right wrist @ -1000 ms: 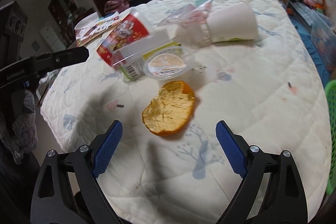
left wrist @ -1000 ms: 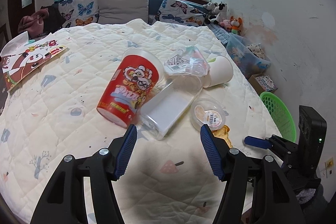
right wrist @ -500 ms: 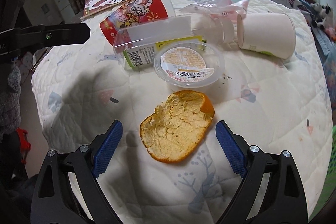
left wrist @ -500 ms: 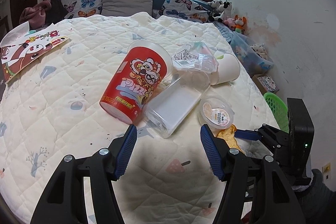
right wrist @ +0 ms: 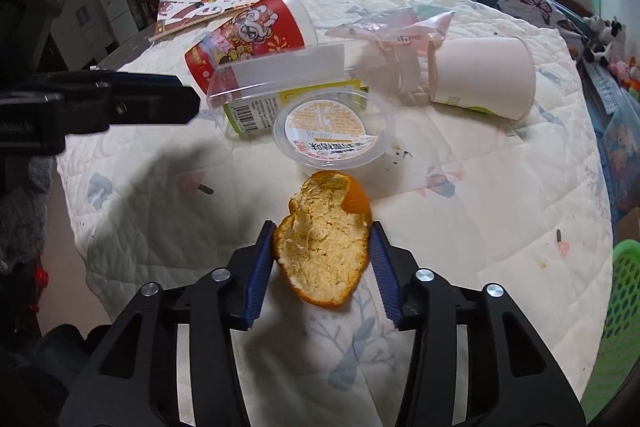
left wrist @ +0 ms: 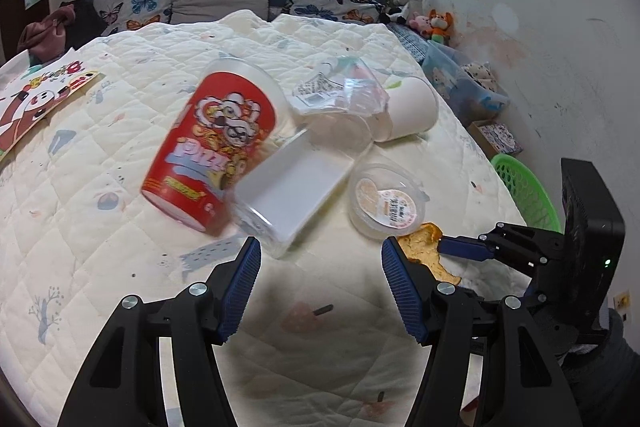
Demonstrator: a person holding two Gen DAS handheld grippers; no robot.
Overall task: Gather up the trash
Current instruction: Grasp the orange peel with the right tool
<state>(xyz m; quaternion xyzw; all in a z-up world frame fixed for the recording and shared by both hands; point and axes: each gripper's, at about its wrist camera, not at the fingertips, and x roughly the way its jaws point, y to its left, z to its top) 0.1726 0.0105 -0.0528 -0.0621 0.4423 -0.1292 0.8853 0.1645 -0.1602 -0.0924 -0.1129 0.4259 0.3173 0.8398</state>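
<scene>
An orange peel [right wrist: 324, 259] lies on the quilted bed between the blue pads of my right gripper [right wrist: 322, 267]. Its jaws are closing and both pads touch the peel's edges. In the left wrist view the peel [left wrist: 424, 247] shows at the right with a right finger against it. My left gripper [left wrist: 320, 287] hovers open over bare quilt, just short of a clear plastic box [left wrist: 292, 187] and a tipped red snack cup [left wrist: 212, 147]. A round lidded tub [right wrist: 332, 131], a white paper cup [right wrist: 480, 79] and a crumpled plastic bag [right wrist: 396, 27] lie beyond.
A green basket [left wrist: 524, 191] stands on the floor beside the bed's right edge. A printed paper bag [left wrist: 36, 99] lies at the far left of the quilt [left wrist: 100, 259]. Pillows and soft toys line the headboard end.
The right gripper's jaws have come together from wide apart onto the orange peel. The left gripper has drifted a little closer to the clear box and red cup.
</scene>
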